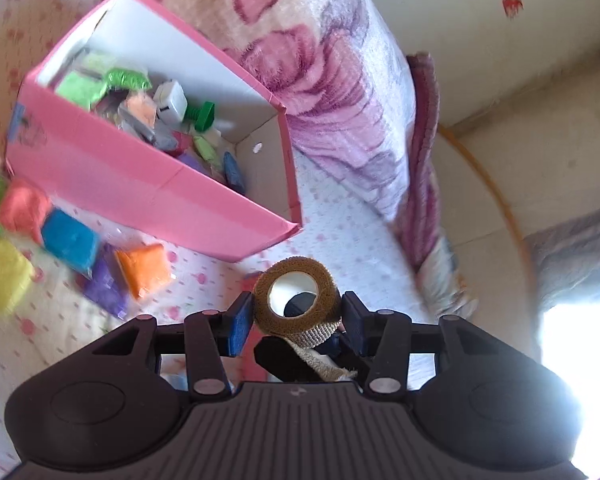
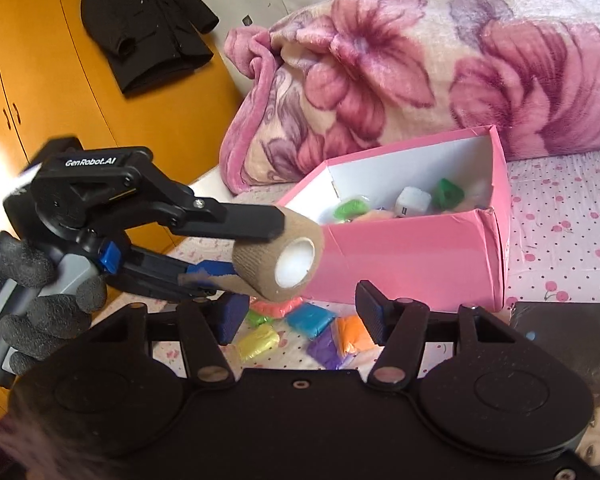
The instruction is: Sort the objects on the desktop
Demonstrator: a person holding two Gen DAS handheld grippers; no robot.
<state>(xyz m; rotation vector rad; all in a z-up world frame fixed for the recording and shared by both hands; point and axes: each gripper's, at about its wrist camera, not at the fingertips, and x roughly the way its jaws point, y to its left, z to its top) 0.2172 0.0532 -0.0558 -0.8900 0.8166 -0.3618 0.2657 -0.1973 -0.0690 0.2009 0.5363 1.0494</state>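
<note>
My left gripper (image 1: 296, 316) is shut on a brown bandage roll (image 1: 296, 296), whose loose end trails back under the fingers. In the right wrist view the same roll (image 2: 280, 260) hangs just left of the pink box (image 2: 400, 256), with the left gripper (image 2: 252, 248) held by a gloved hand (image 2: 32, 292). The pink box (image 1: 140, 184) holds clay packets, a white cube (image 1: 172, 102) and a green bolt (image 1: 204, 116). My right gripper (image 2: 302, 316) stands open and holds nothing, low in front of the box. Loose clay packets (image 2: 312, 320) lie on the sheet beneath it.
Coloured clay packets (image 1: 72, 240) are scattered on the cherry-print sheet left of the box. A floral blanket (image 2: 420, 72) is piled behind the box. An orange wardrobe with a black coat (image 2: 144, 20) stands at the left. A dark printed cover (image 2: 560, 340) lies at the lower right.
</note>
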